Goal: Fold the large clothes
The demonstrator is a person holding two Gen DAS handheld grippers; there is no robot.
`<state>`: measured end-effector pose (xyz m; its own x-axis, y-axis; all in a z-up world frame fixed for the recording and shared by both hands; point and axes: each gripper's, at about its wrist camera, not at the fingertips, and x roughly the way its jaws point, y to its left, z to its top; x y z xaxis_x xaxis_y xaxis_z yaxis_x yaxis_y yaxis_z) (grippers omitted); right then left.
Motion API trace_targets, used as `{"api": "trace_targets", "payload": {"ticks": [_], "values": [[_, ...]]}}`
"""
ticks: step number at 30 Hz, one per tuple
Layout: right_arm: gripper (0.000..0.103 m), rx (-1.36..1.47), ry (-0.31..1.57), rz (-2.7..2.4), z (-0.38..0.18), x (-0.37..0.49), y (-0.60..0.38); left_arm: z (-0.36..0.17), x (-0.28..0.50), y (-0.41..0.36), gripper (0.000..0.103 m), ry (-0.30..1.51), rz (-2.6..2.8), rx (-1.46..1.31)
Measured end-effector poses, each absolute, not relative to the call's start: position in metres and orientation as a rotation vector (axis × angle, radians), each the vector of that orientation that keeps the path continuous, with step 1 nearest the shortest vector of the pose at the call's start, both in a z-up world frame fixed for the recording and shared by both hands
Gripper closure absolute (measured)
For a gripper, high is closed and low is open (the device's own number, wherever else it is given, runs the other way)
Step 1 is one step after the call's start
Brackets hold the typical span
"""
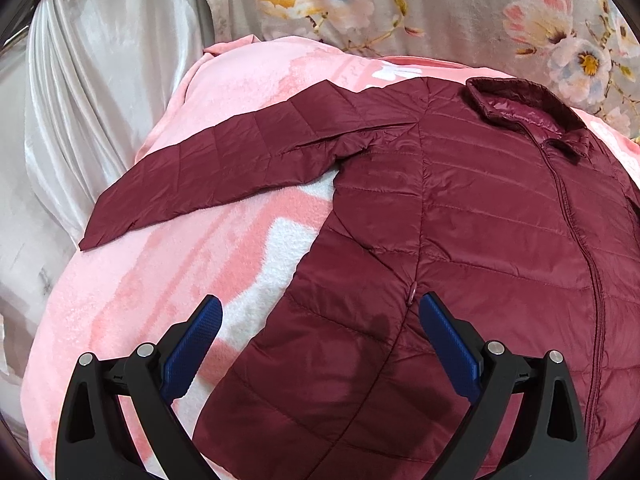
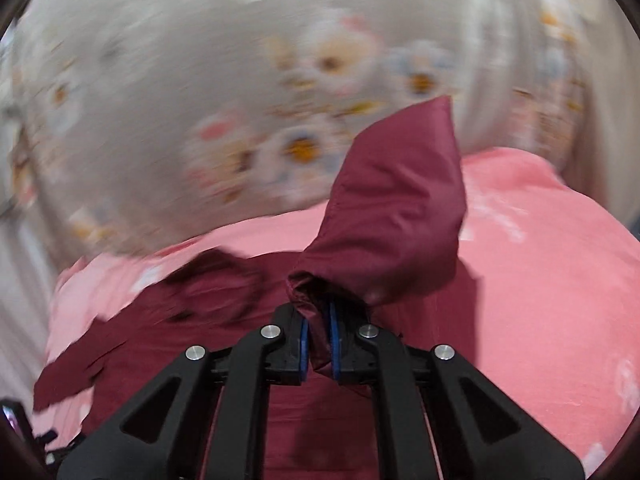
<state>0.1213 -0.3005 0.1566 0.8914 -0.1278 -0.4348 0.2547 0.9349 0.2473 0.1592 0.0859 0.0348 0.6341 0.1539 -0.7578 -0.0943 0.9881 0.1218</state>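
A maroon quilted jacket [image 1: 460, 216] lies front up and zipped on a pink blanket [image 1: 132, 292], collar at the far right, one sleeve [image 1: 224, 160] stretched out to the left. My left gripper [image 1: 320, 308] hangs open just above the jacket's lower side edge, holding nothing. In the right wrist view my right gripper [image 2: 318, 330] is shut on the cuff end of the other maroon sleeve [image 2: 396, 216], which stands lifted above the jacket body [image 2: 224, 304]. That view is blurred.
A grey floral cover [image 1: 400, 4] lies beyond the blanket, and a pale satin curtain [image 1: 100, 92] hangs at the left. The pink blanket [image 2: 552, 280] spreads to the right of the lifted sleeve.
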Motion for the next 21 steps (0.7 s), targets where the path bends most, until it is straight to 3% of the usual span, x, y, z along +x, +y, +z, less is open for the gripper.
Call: {"api": "trace_targets", "payload": {"ticks": [10, 11, 13, 21], "values": [[0.092, 0.138, 0.629, 0.107, 0.083, 0.207, -0.141, 0.038, 0.170, 0.094, 0.006, 0.891, 0.097, 0.027], [0.088, 0.123, 0.650, 0.117, 0.076, 0.213, -0.131, 0.038, 0.172, 0.094, 0.006, 0.895, 0.081, 0.017], [0.063, 0.119, 0.669, 0.142, 0.069, 0.216, -0.121, 0.040, 0.177, 0.092, 0.006, 0.901, 0.057, -0.001], [0.048, 0.268, 0.572, 0.149, 0.092, 0.171, -0.165, 0.052, 0.208, 0.068, 0.006, 0.928, -0.145, -0.141]]}}
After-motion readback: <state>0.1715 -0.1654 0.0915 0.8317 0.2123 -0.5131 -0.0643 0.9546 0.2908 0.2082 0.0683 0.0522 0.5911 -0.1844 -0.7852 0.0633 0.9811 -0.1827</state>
